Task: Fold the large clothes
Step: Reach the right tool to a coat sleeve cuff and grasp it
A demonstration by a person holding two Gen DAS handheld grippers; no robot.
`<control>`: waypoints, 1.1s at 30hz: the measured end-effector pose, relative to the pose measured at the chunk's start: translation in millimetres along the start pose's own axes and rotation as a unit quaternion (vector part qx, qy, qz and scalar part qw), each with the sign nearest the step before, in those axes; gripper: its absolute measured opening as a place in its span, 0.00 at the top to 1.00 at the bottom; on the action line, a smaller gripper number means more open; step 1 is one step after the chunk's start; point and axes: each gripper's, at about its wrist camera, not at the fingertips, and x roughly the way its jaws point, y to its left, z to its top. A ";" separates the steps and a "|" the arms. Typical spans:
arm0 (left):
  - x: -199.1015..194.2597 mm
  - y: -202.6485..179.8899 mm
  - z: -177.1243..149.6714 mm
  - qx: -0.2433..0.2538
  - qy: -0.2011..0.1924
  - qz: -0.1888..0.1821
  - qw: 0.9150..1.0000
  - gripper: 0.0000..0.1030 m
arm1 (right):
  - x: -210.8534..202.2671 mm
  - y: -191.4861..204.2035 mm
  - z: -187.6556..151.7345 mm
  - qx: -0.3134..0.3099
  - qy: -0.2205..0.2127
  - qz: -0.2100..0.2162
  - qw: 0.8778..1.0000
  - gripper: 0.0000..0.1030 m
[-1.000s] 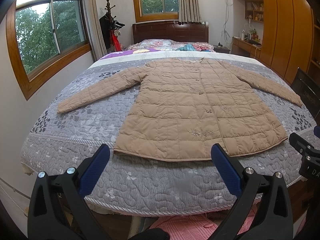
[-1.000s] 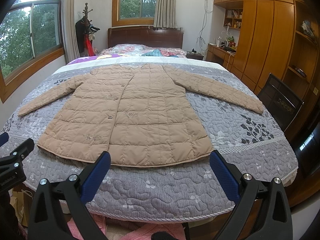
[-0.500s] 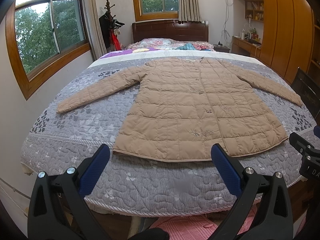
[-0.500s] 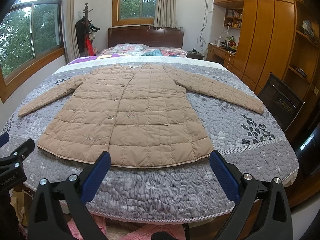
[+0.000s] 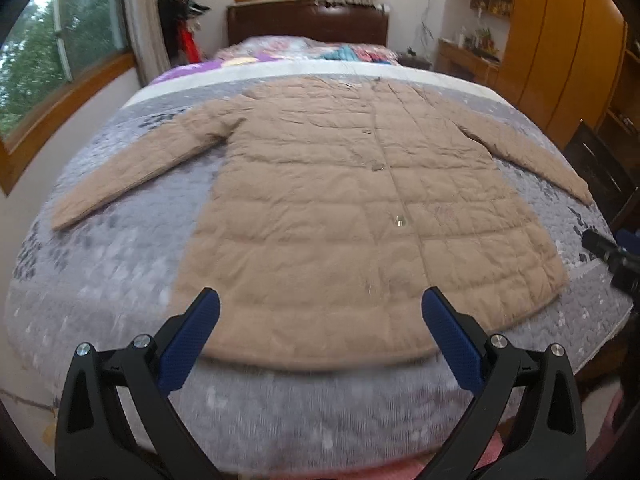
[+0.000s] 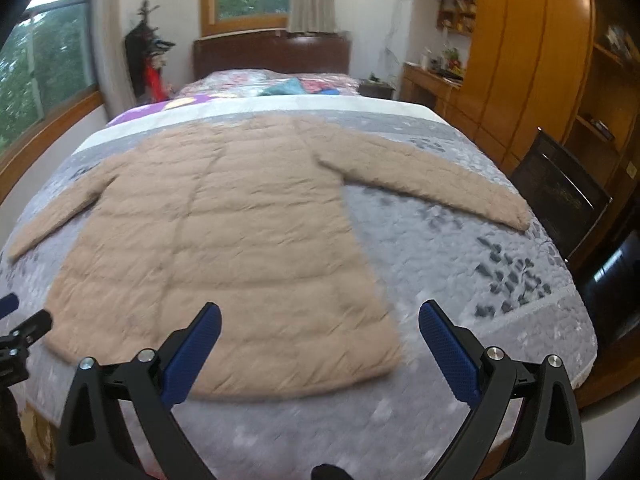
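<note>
A long beige quilted coat (image 5: 340, 208) lies flat and buttoned on the bed, sleeves spread to both sides, hem toward me; it also shows in the right wrist view (image 6: 240, 248). My left gripper (image 5: 320, 312) is open and empty, its blue pads over the coat's hem. My right gripper (image 6: 320, 320) is open and empty above the coat's lower right corner. Its tip shows at the right edge of the left wrist view (image 5: 612, 252). The left gripper's tip shows at the left edge of the right wrist view (image 6: 20, 332).
The grey quilted bedspread (image 5: 100, 280) covers the bed. A dark headboard (image 5: 308, 28) and pillows stand at the far end. Windows (image 5: 60, 48) are on the left wall, wooden cabinets (image 6: 520, 60) and a black chair (image 6: 560, 200) on the right.
Both grippers have moved forward and closer over the bed; the coat's hem now lies under the fingertips. The coat has not moved.
</note>
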 end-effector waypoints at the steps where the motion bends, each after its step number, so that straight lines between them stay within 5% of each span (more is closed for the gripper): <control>1: 10.2 0.2 11.8 0.000 0.005 0.003 1.000 0.03 | 8.4 -8.2 7.5 0.005 0.005 -0.007 1.000 0.04; 6: 63.0 -1.5 78.7 -0.015 0.013 -0.039 0.999 0.03 | 69.3 -78.7 63.0 0.060 0.045 -0.033 0.997 0.04; 11: 126.4 -28.9 152.7 0.011 0.041 -0.029 0.999 0.03 | 129.9 -165.5 106.7 0.117 0.074 -0.065 0.988 0.04; 17: 195.4 -80.0 221.0 0.041 0.082 -0.052 0.994 0.04 | 184.5 -258.6 133.3 0.184 0.110 -0.039 0.976 0.04; 26: 275.8 -144.9 253.8 0.055 0.135 -0.084 0.986 0.05 | 240.6 -347.8 132.0 0.257 0.174 -0.022 0.950 0.04; 33: 310.7 -158.5 261.1 0.043 0.162 -0.094 0.981 0.21 | 263.3 -385.3 119.8 0.288 0.193 -0.015 0.938 0.08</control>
